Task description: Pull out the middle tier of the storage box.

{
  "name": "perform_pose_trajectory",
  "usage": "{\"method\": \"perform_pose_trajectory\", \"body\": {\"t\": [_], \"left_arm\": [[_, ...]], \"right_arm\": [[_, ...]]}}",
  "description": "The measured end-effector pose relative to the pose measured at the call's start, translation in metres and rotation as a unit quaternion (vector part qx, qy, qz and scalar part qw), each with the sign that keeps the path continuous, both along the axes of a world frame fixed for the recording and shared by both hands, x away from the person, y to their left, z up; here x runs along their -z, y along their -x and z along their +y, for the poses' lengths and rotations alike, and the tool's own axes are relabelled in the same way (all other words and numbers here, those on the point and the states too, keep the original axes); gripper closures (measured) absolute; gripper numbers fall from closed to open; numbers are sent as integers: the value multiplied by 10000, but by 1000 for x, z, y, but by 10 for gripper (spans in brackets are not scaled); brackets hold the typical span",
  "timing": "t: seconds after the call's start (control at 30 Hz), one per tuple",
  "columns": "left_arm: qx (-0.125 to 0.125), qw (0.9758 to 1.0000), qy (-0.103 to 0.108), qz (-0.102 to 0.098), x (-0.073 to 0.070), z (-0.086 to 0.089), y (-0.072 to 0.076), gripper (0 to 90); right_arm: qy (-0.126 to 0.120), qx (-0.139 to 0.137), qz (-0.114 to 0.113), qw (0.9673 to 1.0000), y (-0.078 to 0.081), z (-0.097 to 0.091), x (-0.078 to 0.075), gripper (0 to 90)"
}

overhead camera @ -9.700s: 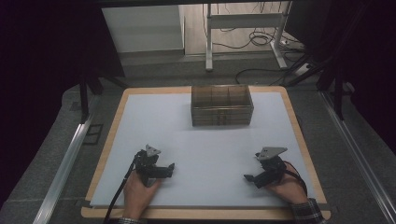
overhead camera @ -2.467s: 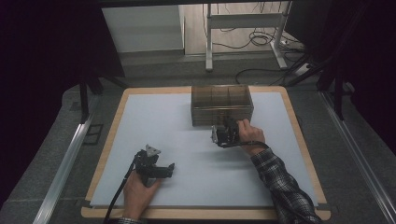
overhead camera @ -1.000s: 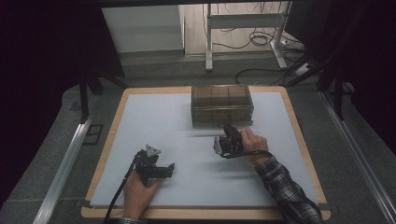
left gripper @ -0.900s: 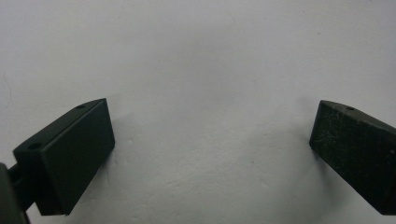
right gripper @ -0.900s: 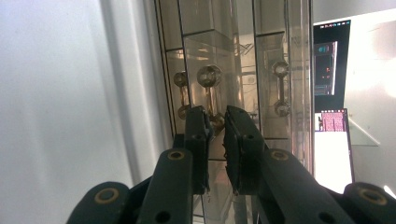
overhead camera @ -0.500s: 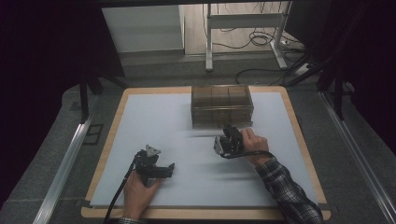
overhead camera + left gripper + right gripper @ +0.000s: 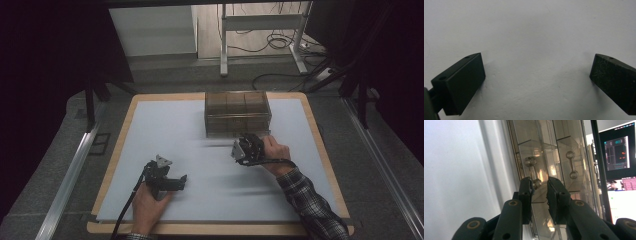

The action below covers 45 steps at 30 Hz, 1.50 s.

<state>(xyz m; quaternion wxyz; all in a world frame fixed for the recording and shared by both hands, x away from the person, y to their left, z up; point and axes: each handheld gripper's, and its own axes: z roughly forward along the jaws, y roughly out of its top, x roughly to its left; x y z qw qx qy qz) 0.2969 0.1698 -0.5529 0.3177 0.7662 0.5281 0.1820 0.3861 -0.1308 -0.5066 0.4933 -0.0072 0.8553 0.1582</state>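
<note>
Since ten seconds ago the right gripper point(image 7: 245, 150) has left the near right of the mat and now sits just before the box point(image 7: 238, 112), a little nearer the person than two seconds back; its jaws have just been opening slightly. The left gripper point(image 7: 172, 181) has kept its place.

The table point(image 7: 115, 150) carries a white mat point(image 7: 165, 130) that covers nearly all of it, with a wooden rim bare at the edges. The mat lies open left of the box and across the near half. The clear brown box stands at the far middle, drawers facing the person. In the right gripper view its front fills the middle, with two handles; the lower knob of the nearer handle point(image 7: 533, 171) sits at the tips of the narrowly parted jaws, and whether the pads press on it is hard to tell. The box's contents cannot be made out.

The left gripper rests on the near left mat, jaws wide apart, holding nothing.

A screen point(image 7: 617, 152) shows cut off beyond the box.
</note>
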Motion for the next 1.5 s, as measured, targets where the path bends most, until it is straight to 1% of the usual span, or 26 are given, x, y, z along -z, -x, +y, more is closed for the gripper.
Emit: {"method": "perform_pose_trajectory", "body": {"t": [0.23,0.27,0.33,0.37,0.47,0.57,0.6,0.63,0.7,0.87,0.93,0.97,1.0,1.03,1.07,1.1,1.13,1.17,1.2,1.23,1.3,1.33,1.37,1.4,1.43,1.5], "left_arm": [[-4,10000,11,-8,0,0,0,0],[-23,10000,34,-20,0,0,0,0],[-22,10000,29,-18,0,0,0,0],[-23,10000,31,-18,0,0,0,0],[-23,10000,31,-19,0,0,0,0],[-24,10000,31,-19,0,0,0,0],[-24,10000,30,-19,0,0,0,0],[-18,10000,20,-23,0,0,0,0],[-11,10000,20,-25,0,0,0,0],[10,10000,-4,-11,0,0,0,0],[11,10000,-5,-10,0,0,0,0],[11,10000,-5,-9,0,0,0,0],[11,10000,-4,-9,0,0,0,0],[11,10000,-5,-9,0,0,0,0],[11,10000,-5,-9,0,0,0,0],[12,10000,-6,-9,0,0,0,0],[13,10000,-6,-9,0,0,0,0],[0,10000,6,-4,0,0,0,0],[1,10000,5,-4,0,0,0,0],[1,10000,5,-4,0,0,0,0],[1,10000,5,-4,0,0,0,0],[1,10000,5,-4,0,0,0,0],[1,10000,5,-4,0,0,0,0],[1,10000,4,-4,0,0,0,0],[1,10000,4,-4,0,0,0,0],[0,10000,5,-3,0,0,0,0]], "right_arm": [[-58,-24,158,9999,-1,-2,-5,725],[-121,-41,266,9996,-2,-4,-8,722],[-141,-52,292,9995,-3,-4,-9,720],[-217,-44,399,9990,-3,-5,-11,715],[-225,-76,450,9987,-3,-6,-14,712],[-336,-166,671,9970,-5,-8,-19,706],[-336,-166,671,9970,-5,-8,-19,706],[-389,-185,765,9961,-6,-9,-21,703],[-396,-197,802,9958,-7,-10,-22,701],[-522,-321,1138,9916,-11,-14,-28,696],[-539,-326,1215,9906,-13,-16,-29,696],[-577,-349,1345,9886,-16,-18,-31,696],[-577,-349,1345,9886,-16,-18,-31,696],[-686,-348,1495,9858,-18,-21,-34,696],[-686,-348,1495,9858,-18,-21,-34,696],[-723,-369,1570,9843,-20,-23,-35,696],[-822,-375,1701,9813,-22,-25,-37,696],[-908,-400,1884,9771,-26,-28,-40,695],[-961,-429,1982,9745,-28,-29,-41,695],[-961,-429,1982,9745,-28,-29,-41,695],[-1032,-451,2179,9695,-32,-32,-43,695],[-1096,-514,2350,9644,-37,-36,-46,695],[-1096,-514,2350,9644,-37,-36,-46,695],[-1149,-496,2448,9615,-40,-39,-48,695],[-1149,-496,2448,9615,-40,-39,-48,695],[-1136,-501,2518,9598,-45,-42,-51,695]]}}
